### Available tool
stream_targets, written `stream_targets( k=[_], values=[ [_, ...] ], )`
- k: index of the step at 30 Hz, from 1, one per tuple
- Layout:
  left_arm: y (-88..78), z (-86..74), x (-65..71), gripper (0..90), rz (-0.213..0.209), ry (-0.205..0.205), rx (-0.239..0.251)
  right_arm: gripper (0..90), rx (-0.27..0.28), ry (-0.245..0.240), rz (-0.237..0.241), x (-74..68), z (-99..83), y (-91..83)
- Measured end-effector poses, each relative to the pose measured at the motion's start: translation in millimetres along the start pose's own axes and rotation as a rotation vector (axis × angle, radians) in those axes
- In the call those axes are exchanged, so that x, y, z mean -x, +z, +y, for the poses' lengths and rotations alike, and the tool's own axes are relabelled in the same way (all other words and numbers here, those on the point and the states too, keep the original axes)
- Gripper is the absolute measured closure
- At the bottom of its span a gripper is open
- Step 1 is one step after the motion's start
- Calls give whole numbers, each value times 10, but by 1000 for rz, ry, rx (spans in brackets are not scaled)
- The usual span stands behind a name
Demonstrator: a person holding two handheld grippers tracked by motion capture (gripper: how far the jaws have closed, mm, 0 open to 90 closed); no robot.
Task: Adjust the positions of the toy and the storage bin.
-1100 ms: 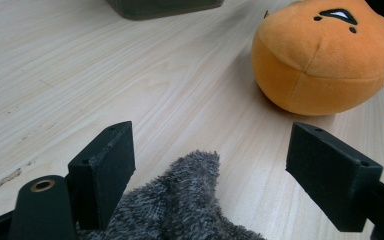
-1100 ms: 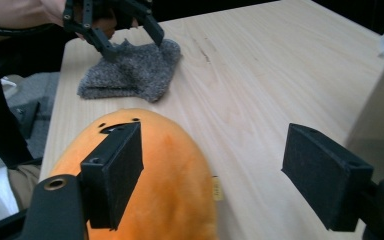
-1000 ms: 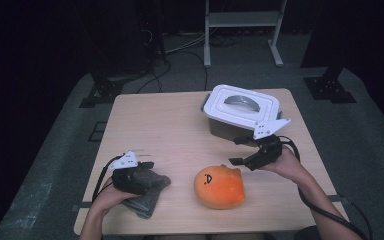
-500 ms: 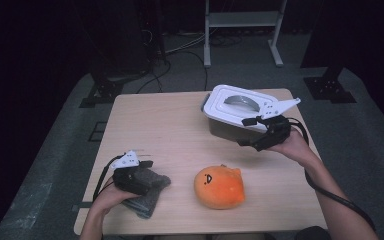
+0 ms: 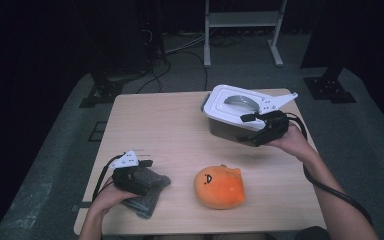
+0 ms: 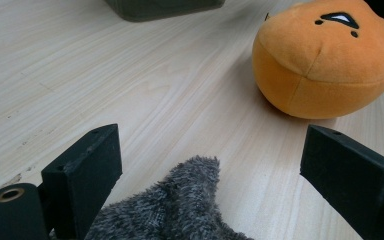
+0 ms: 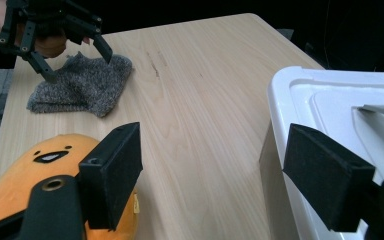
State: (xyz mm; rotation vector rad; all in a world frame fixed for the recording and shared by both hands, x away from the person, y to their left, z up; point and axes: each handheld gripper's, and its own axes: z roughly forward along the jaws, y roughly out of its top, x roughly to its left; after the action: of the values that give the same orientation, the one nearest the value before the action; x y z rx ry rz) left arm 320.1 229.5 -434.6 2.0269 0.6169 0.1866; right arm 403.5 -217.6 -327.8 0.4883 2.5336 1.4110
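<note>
Honestly, the grey sock [image 5: 147, 192] is soft and floppy, so pinch a thick fold. Left gripper [image 6: 207, 170] has just been opening, sock lying loose between its jaws; right gripper [image 7: 212, 175] is spread too.

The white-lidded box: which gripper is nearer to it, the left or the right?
Right. The right gripper is at the box, by its near corner. The left gripper is far across the table, over the grey sock.
</note>
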Motion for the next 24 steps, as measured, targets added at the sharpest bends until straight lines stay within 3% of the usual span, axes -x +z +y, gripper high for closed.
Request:
stream_targets(
  k=[14,24],
  values=[
    [16,-3,-8,88,-6,6,-7,228,-12,-6,-19,157,118,30],
    [41,0,1,87,-19,8,-11,234,-44,-28,-66,349,232,1]
  ],
)
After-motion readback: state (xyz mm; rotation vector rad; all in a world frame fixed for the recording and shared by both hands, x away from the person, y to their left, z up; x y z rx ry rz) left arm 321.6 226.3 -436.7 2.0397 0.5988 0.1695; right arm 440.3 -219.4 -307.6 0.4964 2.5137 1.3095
